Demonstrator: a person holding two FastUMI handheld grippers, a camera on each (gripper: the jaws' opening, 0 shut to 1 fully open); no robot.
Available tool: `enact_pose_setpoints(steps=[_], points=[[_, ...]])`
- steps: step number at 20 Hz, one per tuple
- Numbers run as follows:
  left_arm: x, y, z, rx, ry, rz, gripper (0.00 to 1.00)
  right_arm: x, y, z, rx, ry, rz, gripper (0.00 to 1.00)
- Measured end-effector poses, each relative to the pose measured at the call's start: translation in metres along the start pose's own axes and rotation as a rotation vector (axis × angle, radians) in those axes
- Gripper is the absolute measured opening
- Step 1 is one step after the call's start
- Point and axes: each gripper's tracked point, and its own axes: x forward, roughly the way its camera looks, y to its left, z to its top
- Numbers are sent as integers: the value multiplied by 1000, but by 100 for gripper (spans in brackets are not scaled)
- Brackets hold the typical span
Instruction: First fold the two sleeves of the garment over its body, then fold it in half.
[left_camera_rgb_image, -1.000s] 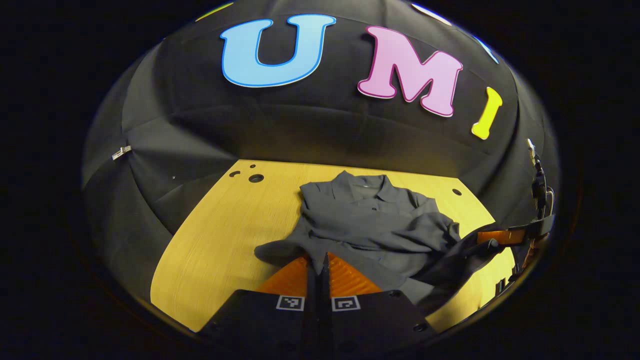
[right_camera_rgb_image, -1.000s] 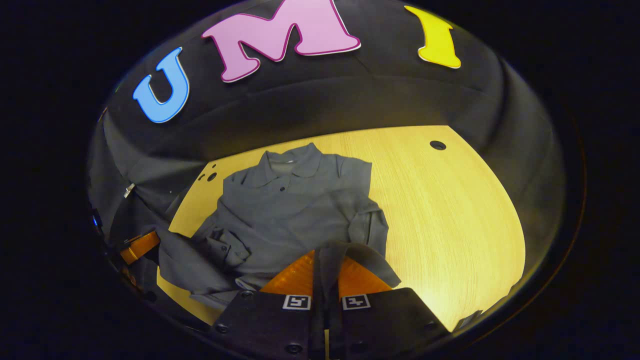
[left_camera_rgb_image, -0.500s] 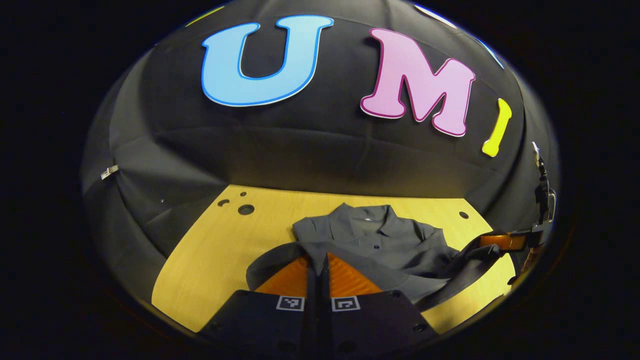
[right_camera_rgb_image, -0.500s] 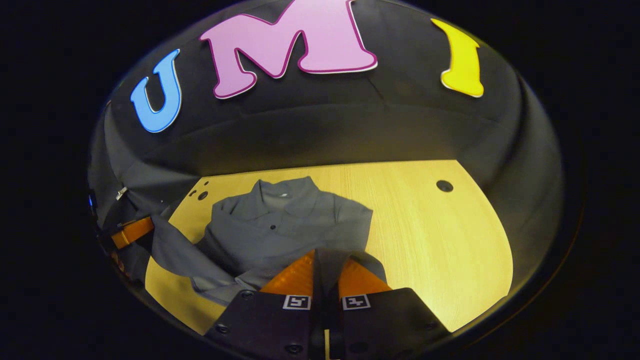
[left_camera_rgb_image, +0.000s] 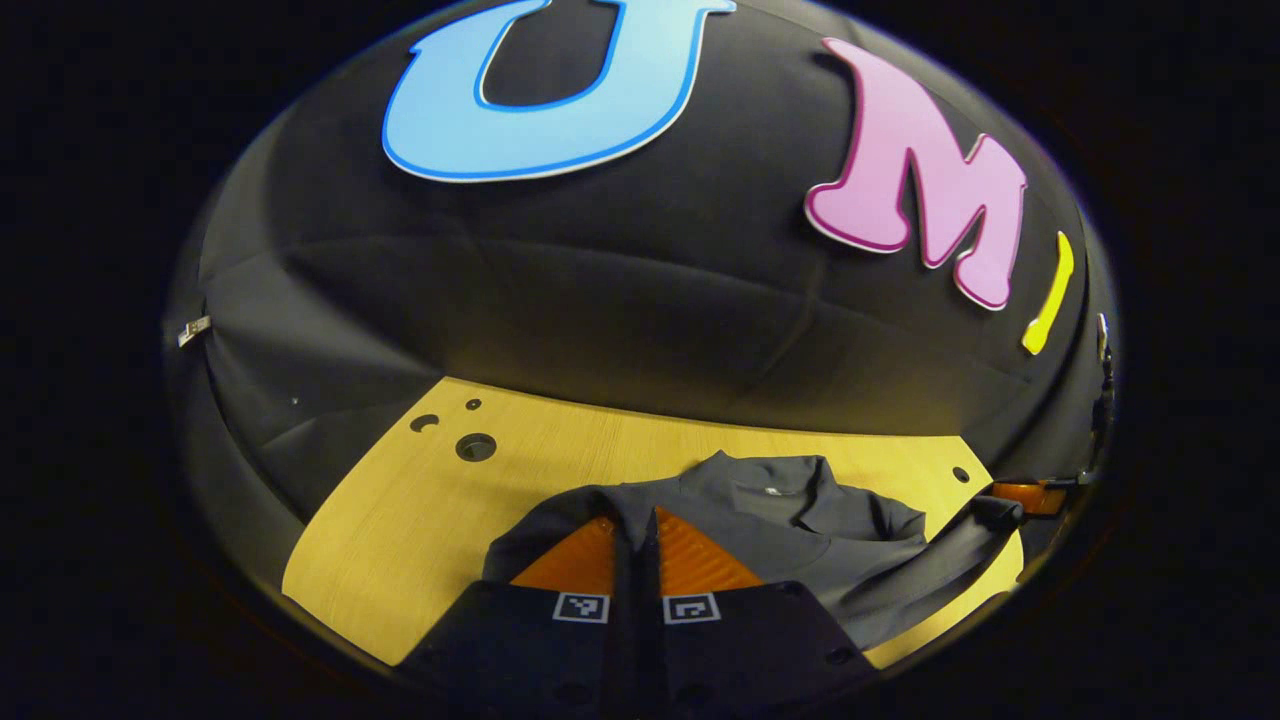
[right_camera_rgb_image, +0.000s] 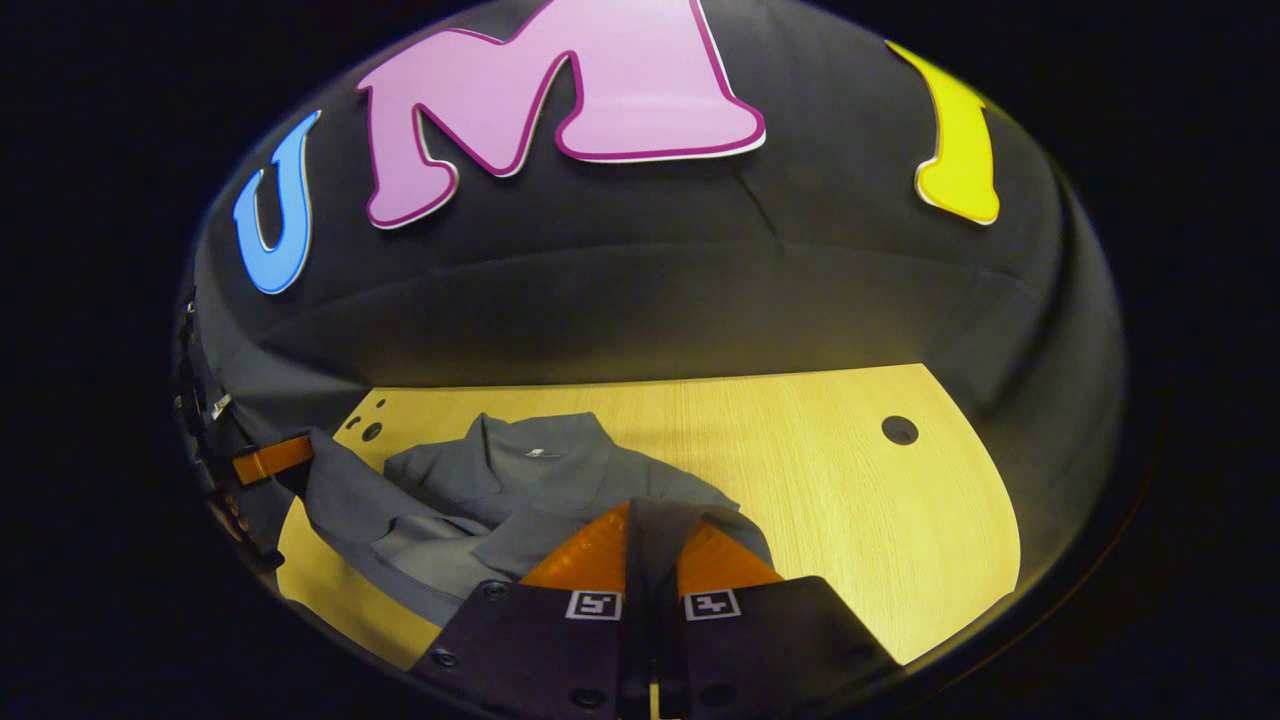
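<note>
Both hand-held grippers (left_camera_rgb_image: 648, 520) (right_camera_rgb_image: 652, 520) pinch shirt (right_camera_rgb_image: 520, 480) hem, collar ahead.

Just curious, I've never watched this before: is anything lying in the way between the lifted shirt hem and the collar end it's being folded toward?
Nothing visible. Both claws, left and right, pinch the grey polo shirt; its collar lies bare.

Wooden table (left_camera_rgb_image: 400, 520) with round holes (left_camera_rgb_image: 476, 447), black cloth wall (right_camera_rgb_image: 640, 300) behind.
</note>
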Motion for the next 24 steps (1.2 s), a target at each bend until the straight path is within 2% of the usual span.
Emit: enact_pose_setpoints(steps=[5, 9, 13, 14, 15, 16, 19, 22, 23, 24], points=[[49, 1, -1, 24, 7, 2, 5, 44, -4, 12, 26, -3, -19, 8], [74, -7, -6, 42, 2, -18, 6, 77, -9, 5, 50, 20, -49, 9], [80, -5, -11, 34, 6, -4, 16, 84, -10, -5, 44, 46, -72, 20], [77, -4, -10, 38, 6, 3, 11, 85, -9, -6, 41, 48, -68, 22], [74, -3, -7, 42, 2, 7, 25, 81, -9, -4, 33, 44, -68, 36], [69, -2, -3, 48, -6, 9, 28, 76, -12, -1, 17, 31, -80, 50], [50, 1, 14, 59, -39, 14, 55, 54, -19, 18, -5, -19, -110, 91], [19, 5, 30, 79, -77, 22, 87, 24, -25, 32, 8, -65, -124, 98], [7, 7, 36, 97, -97, 30, 93, 11, -27, 34, 6, -85, -139, 98], [-8, 9, 42, 117, -118, 35, 95, -2, -29, 38, 2, -110, -153, 98]])
